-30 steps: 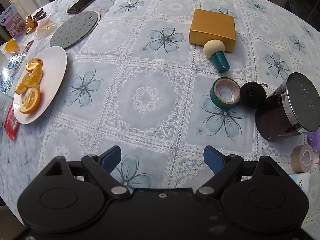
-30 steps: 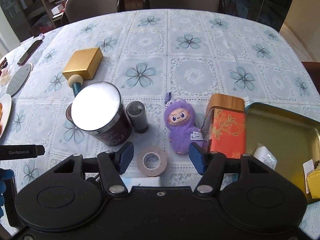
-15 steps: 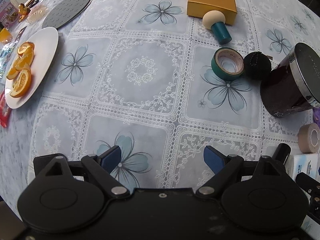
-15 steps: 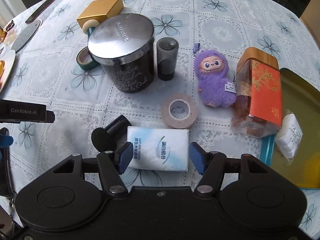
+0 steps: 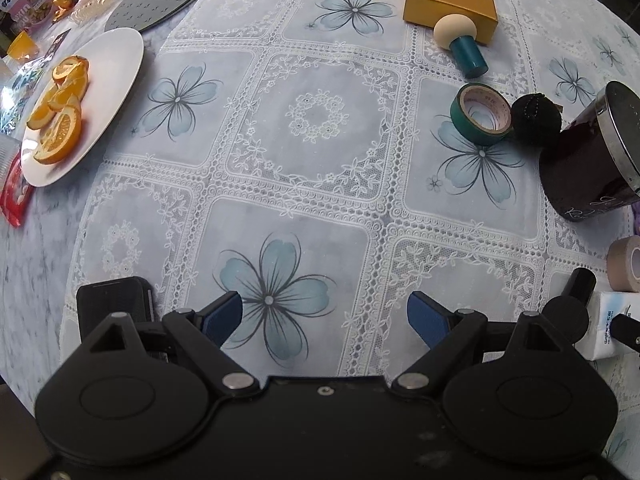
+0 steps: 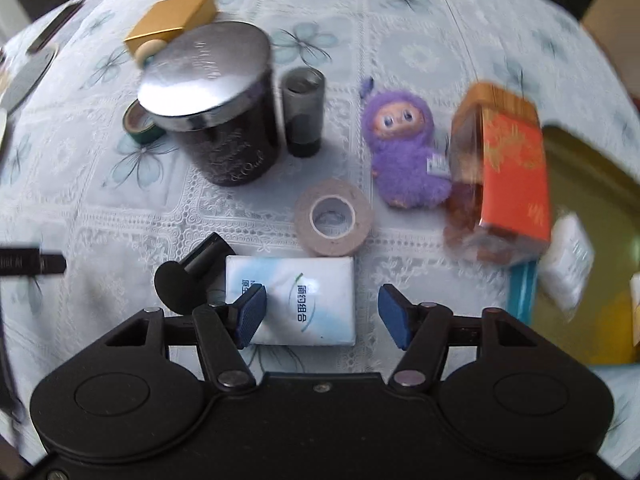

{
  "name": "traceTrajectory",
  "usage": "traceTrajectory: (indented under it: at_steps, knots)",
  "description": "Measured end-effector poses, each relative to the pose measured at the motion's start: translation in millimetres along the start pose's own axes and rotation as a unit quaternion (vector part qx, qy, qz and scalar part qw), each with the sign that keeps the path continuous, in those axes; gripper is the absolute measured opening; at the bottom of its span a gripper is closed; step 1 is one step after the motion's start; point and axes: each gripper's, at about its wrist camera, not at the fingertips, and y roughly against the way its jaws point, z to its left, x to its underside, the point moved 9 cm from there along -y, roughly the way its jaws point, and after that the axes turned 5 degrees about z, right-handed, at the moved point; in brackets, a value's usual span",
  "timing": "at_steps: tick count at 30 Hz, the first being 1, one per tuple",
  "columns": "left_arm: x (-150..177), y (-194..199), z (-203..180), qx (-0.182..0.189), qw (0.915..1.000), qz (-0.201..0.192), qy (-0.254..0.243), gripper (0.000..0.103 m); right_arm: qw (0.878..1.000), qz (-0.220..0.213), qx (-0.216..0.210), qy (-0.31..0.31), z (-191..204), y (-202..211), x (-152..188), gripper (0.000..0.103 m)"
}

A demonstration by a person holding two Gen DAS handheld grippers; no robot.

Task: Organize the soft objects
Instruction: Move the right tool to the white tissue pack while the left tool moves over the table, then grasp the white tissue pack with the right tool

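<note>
Your right gripper (image 6: pixel 320 314) hangs over the tissue pack (image 6: pixel 294 300), fingers apart, not gripping. Your left gripper (image 5: pixel 324 316) stands wide over bare desk (image 5: pixel 312 184).

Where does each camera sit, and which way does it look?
Left wrist: sits on the left tongs, looks steeply down at bare tablecloth; its own blue fingers show, open.
Right wrist: sits on the right tongs, looks down over the tissue pack; its own fingers show.
Shared: tissue pack, dark jar, gold box.
</note>
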Motion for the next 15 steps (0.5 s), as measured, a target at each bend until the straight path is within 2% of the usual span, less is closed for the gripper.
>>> traceTrajectory:
  at_steps: [2,4,6,10,15]
  knots:
    - [4.1,-0.9,1.4,-0.001,1.0,0.003,0.002,0.089,0.999,0.015,-0.037,-0.021,-1.0,-2.5,1.9,0.06]
    - [7.3,-1.5,2.5,-0.001,1.0,0.005,0.002,0.089,0.996,0.039,-0.074,-0.015,6.9,-4.8,8.0,0.063]
    - [10.2,-1.4,3.5,-0.001,1.0,0.007,0.003,0.089,0.995,0.047,-0.088,0.003,17.0,-5.3,14.6,0.063]
    - [11.5,1.4,0.9,-0.002,1.0,0.0,-0.004,0.089,0.997,0.026,-0.055,0.046,32.2,-5.2,21.5,0.064]
    - [10.9,10.6,-10.6,0.018,0.9994,-0.02,-0.024,0.089,0.997,0.017,-0.05,0.058,40.3,-5.3,18.8,0.064]
